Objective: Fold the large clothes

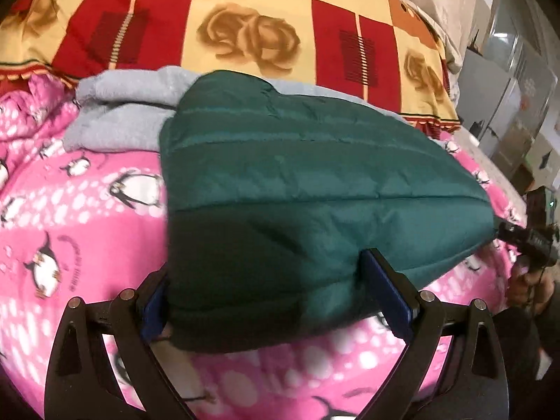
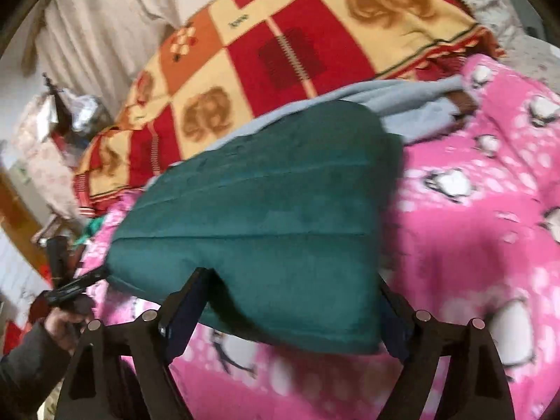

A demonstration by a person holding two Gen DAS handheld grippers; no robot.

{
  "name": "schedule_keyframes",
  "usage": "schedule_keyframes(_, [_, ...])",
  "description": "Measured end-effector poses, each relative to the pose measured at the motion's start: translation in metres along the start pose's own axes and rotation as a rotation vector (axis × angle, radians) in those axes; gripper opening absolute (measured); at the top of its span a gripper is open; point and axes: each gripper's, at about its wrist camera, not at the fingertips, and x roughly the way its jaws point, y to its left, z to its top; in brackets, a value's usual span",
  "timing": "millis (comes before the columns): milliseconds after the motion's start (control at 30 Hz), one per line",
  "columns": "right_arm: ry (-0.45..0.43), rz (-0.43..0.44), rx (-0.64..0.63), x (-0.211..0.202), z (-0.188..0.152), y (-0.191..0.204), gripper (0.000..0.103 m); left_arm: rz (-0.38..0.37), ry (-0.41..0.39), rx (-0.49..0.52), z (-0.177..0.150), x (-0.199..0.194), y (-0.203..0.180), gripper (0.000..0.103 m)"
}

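A folded, puffy dark green jacket (image 1: pixel 297 182) (image 2: pixel 266 203) lies on a pink penguin blanket (image 1: pixel 87 210) (image 2: pixel 472 227). My left gripper (image 1: pixel 266 269) is shut on the jacket's near left corner, and one blue pad dents the fabric. At the near right corner my right gripper (image 2: pixel 292 280) is shut on the thick edge, which is notched at the inner finger. Each gripper shows small in the other view at the jacket's far corner: the right gripper (image 1: pixel 525 239) and the left gripper (image 2: pixel 73 287), each with a hand on it.
A grey fleece garment (image 1: pixel 119 105) (image 2: pixel 402 105) lies behind and partly under the jacket. Beyond it is a red, orange and cream rose-patterned quilt (image 1: pixel 245 17) (image 2: pixel 297 35). Cabinets (image 1: pixel 507 87) stand off the bed's right side, and clutter (image 2: pixel 70 112) sits past the bed's other side.
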Motion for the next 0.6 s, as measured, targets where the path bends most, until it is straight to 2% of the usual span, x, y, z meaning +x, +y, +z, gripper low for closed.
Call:
schedule_keyframes(133, [0.008, 0.072, -0.019, -0.006, 0.006, -0.003, 0.057, -0.035, 0.012, -0.009, -0.001, -0.007, -0.012, 0.097])
schedule_keyframes(200, [0.005, 0.099, -0.022, -0.015, 0.009, -0.008, 0.054, -0.061, 0.014, -0.014, -0.003, -0.013, -0.018, 0.097])
schedule_keyframes(367, [0.013, 0.102, -0.05, -0.039, 0.011, -0.006, 0.055, -0.083, 0.048, 0.017, -0.014, -0.026, -0.035, 0.097])
schedule_keyframes(433, [0.017, 0.103, -0.024, -0.041, 0.008, -0.009, 0.06, -0.042, 0.065, 0.037, -0.02, -0.024, -0.034, 0.097])
schedule_keyframes(500, [0.047, 0.062, 0.061, -0.035, 0.003, -0.018, 0.064, -0.014, 0.071, 0.018, -0.02, -0.023, -0.03, 0.097])
schedule_keyframes(600, [0.045, 0.026, 0.163, -0.048, 0.007, -0.019, 0.064, 0.015, 0.036, -0.044, -0.015, -0.041, -0.027, 0.097])
